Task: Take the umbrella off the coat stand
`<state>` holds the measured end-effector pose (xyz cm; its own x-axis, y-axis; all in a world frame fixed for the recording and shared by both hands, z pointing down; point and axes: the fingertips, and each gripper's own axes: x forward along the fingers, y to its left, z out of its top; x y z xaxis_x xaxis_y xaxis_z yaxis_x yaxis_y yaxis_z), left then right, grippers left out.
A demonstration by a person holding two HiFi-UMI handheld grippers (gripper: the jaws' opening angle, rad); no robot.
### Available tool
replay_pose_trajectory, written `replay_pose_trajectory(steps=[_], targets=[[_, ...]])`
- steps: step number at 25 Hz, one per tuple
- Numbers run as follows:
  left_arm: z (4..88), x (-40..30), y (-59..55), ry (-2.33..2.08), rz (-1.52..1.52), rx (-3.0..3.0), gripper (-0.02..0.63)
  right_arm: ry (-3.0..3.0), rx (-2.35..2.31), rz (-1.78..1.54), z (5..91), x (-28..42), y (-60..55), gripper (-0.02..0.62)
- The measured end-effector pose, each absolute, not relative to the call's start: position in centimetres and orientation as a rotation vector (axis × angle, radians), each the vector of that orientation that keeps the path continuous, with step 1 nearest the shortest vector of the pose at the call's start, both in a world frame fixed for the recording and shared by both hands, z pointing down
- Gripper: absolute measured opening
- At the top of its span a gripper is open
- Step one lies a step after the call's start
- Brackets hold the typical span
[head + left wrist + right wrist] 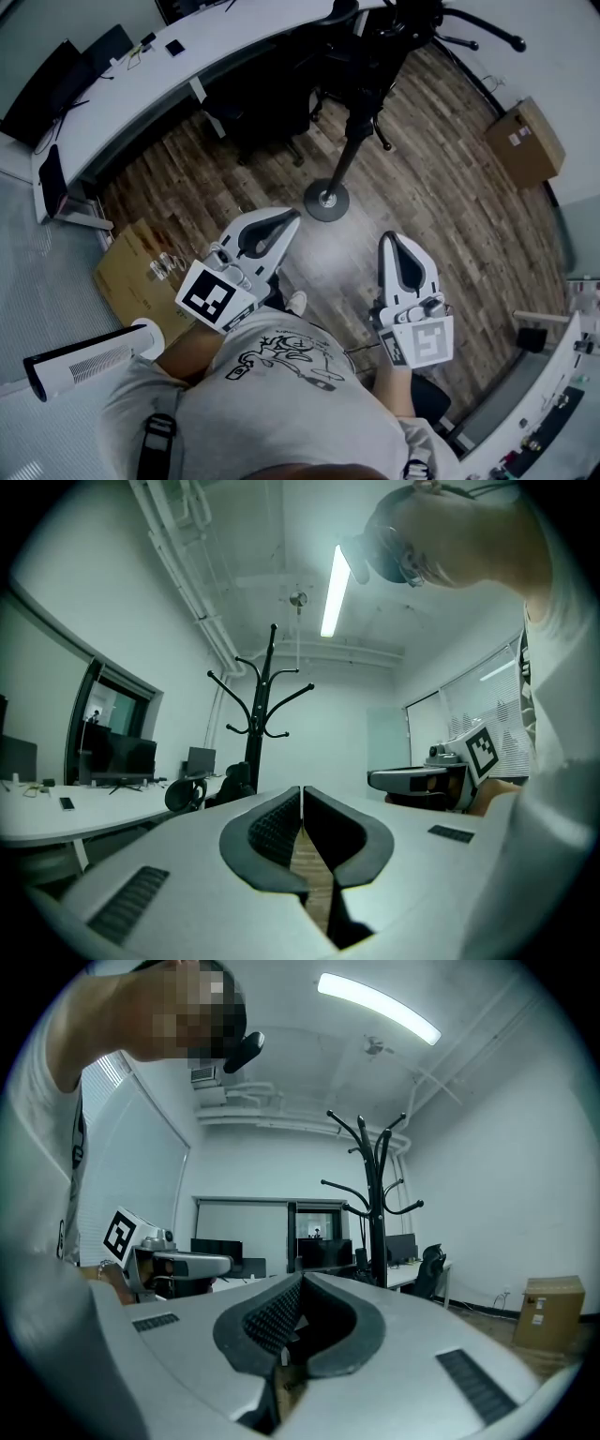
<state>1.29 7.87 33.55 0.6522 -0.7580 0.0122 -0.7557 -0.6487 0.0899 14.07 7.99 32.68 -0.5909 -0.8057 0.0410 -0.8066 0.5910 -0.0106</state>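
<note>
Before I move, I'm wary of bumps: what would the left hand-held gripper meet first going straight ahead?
The left hand-held gripper would probably meet the coat stand first; depth is unclear.

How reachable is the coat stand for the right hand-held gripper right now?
Probably not from here: the right hand-held gripper, jaws shut, hangs near the person's body, apart from the coat stand. Only bare wooden floor lies between, so a step forward should do.

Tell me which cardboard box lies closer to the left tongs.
The cardboard box at the head view's left, just beside the left tongs; the other box sits far off by the right wall.
</note>
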Motion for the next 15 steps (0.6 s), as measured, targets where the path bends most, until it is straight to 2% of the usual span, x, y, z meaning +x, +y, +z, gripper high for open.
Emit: replay_pose_trajectory(steps=[15], targets=[[32.6,-1.1,-1.7,-1.216,-0.073,2.812,0.028,-2.748,1.462,0.016,31.7,11.5,-1.0,0.009]])
